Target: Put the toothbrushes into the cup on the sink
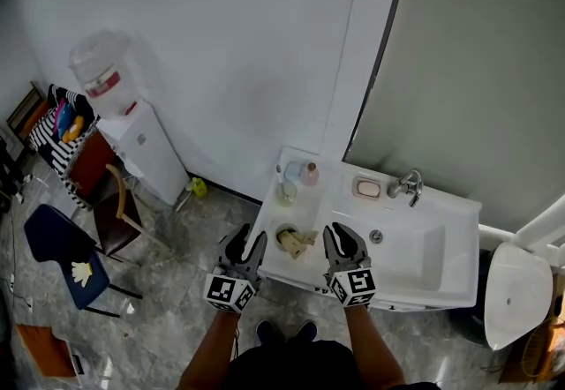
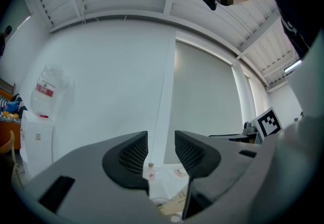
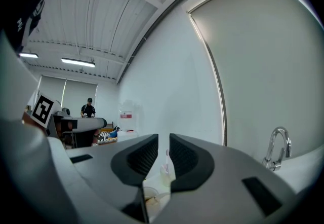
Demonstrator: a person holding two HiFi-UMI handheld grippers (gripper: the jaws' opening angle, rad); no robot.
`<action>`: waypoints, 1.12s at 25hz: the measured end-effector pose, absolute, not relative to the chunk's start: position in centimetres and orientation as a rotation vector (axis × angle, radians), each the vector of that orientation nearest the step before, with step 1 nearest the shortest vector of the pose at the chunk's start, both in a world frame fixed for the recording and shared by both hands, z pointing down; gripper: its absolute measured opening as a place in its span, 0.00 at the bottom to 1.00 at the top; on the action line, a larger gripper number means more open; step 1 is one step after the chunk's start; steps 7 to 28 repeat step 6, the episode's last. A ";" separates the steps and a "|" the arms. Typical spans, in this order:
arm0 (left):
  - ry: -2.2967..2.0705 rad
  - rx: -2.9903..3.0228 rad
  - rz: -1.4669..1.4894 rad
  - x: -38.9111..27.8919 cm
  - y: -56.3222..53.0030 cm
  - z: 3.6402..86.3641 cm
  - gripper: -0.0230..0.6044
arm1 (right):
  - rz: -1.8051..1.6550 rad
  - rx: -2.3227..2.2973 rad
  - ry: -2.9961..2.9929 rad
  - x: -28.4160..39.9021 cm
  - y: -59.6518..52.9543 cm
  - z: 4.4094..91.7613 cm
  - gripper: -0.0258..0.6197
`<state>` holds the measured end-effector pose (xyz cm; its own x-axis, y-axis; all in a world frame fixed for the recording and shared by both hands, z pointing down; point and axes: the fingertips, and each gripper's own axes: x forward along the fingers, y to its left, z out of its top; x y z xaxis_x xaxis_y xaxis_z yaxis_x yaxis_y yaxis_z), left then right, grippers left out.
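Note:
The white sink (image 1: pixel 415 278) is below me. On its left ledge lies a tan bundle (image 1: pixel 297 242) beside a small round clear cup (image 1: pixel 284 233); I cannot tell whether the bundle is toothbrushes. Another clear cup (image 1: pixel 287 192) stands further back, near a pink bottle (image 1: pixel 309 174). My left gripper (image 1: pixel 244 247) hovers open at the ledge's left edge. My right gripper (image 1: pixel 345 243) hovers open just right of the bundle. In the left gripper view the jaws (image 2: pixel 161 153) are empty, with the tan bundle (image 2: pixel 173 204) low between them. The right gripper's jaws (image 3: pixel 163 154) stand narrowly apart, empty.
A soap dish (image 1: pixel 367 189) and chrome faucet (image 1: pixel 409 185) sit at the sink's back. A toilet (image 1: pixel 516 291) is at the right. To the left are a water dispenser (image 1: pixel 132 132), a wooden chair (image 1: pixel 119 212) and a blue chair (image 1: pixel 66 260). A person stands far off (image 3: pixel 88 108).

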<state>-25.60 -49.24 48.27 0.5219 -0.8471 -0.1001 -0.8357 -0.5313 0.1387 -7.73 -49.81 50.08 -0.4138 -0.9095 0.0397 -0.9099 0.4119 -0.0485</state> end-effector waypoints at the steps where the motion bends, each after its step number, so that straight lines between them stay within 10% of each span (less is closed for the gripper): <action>1: -1.477 2.675 -0.241 -25.6 -49.2 48.3 0.30 | 0.095 1.698 -2.631 -7.8 -49.7 50.0 0.16; 28: -1.473 2.676 -0.235 -25.6 -49.0 48.6 0.30 | 0.095 1.701 -2.626 -7.7 -49.7 50.1 0.16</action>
